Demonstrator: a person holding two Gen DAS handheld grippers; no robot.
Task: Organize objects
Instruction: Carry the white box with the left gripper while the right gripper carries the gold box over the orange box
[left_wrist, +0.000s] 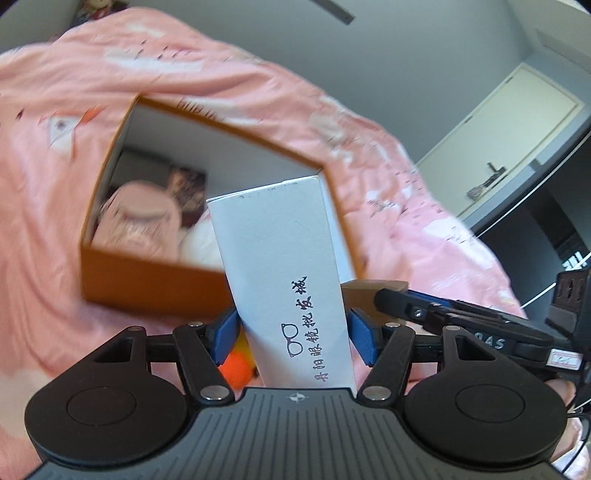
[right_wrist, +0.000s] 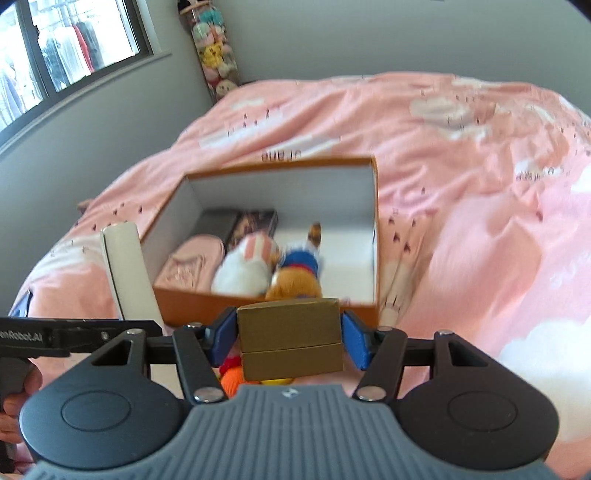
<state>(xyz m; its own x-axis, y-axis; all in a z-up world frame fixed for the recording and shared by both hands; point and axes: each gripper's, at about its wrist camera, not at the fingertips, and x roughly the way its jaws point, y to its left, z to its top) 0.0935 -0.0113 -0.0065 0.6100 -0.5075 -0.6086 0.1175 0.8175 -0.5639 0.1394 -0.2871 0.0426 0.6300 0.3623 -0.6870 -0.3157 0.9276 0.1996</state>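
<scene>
Claws clamp boxes: left claw (left_wrist: 293, 330) white carton (left_wrist: 284, 273), right claw (right_wrist: 289, 334) gold box (right_wrist: 290, 338).

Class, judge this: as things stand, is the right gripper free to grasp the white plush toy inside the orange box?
Probably not yet. The right gripper is shut on a gold box, so its fingers are occupied, although the orange box is open-topped and the white plush toy lies exposed.

pink bedspread (right_wrist: 461, 192) | window (right_wrist: 55, 55) (clothes hanging outside) | door (left_wrist: 509, 144) | grey wall (right_wrist: 369, 33)
</scene>
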